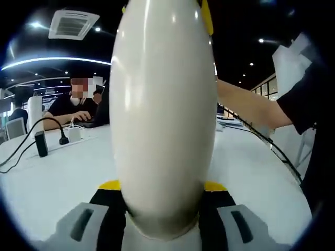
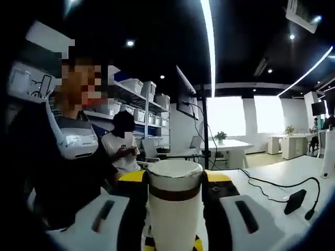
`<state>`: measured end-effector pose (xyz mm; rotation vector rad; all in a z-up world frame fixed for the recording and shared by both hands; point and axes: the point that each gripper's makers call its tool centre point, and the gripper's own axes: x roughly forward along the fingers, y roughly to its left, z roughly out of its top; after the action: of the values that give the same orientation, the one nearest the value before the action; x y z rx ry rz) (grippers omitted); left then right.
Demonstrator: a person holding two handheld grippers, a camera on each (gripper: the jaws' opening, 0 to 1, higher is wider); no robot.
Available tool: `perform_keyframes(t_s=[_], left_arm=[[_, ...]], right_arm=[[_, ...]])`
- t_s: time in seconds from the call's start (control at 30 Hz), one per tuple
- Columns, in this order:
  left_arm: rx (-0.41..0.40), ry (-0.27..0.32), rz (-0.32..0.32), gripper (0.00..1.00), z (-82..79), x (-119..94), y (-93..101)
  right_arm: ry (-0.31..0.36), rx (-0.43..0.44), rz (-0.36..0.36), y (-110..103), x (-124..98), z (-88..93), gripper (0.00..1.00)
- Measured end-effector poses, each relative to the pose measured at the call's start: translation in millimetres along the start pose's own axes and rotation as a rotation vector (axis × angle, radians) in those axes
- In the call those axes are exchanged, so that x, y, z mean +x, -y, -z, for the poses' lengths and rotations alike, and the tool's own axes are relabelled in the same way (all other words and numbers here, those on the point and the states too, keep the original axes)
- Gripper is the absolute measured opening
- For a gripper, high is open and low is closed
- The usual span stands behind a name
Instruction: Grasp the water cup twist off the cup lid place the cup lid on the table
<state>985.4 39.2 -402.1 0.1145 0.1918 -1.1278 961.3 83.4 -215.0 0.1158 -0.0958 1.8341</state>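
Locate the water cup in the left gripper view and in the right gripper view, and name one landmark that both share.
Left gripper view: the water cup runs up the centre, its cream body between that hand-held gripper's jaws.
Right gripper view: the water cup stands at bottom centre, with a dark band below its top, between that hand-held gripper's jaws.
Shared landmark: the white table with black cables on it.

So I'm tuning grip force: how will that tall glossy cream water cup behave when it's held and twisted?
The tall glossy cream water cup looks rigid, so it probably won't deform between the left gripper jaws. Its shiny, rounded wall may slip or spin under twisting. Tall and narrow, it would likely tip if released carelessly. The right gripper grips the lid end.
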Motion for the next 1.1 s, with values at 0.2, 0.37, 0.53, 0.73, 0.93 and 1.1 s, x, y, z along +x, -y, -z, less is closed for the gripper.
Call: perform_keyframes(t_s=[0.2, 0.37, 0.53, 0.73, 0.93, 1.1], left_arm=[[-0.008, 0.002, 0.006, 0.55, 0.7, 0.4, -6.3], [-0.011, 0.003, 0.007, 0.55, 0.7, 0.9, -7.1], [-0.008, 0.004, 0.009, 0.55, 0.5, 1.5, -7.4], [-0.009, 0.004, 0.011, 0.55, 0.5, 1.8, -10.2], [-0.004, 0.004, 0.011, 0.55, 0.4, 1.9, -7.9], [-0.002, 0.004, 0.012, 0.55, 0.2, 1.8, -6.0]], right_arm=[[0.019, 0.033, -0.065, 1.4, 3.2, 0.2, 0.43], [0.027, 0.035, -0.118, 1.3, 3.9, -0.1, 0.43], [0.033, 0.051, -0.173, 2.9, 0.3, -1.3, 0.43], [0.073, 0.142, -0.234, 6.0, -0.5, 1.9, 0.44], [0.093, 0.13, -0.225, 6.8, -5.3, -1.5, 0.44], [0.033, 0.134, -0.145, 9.1, -4.1, -1.0, 0.46]])
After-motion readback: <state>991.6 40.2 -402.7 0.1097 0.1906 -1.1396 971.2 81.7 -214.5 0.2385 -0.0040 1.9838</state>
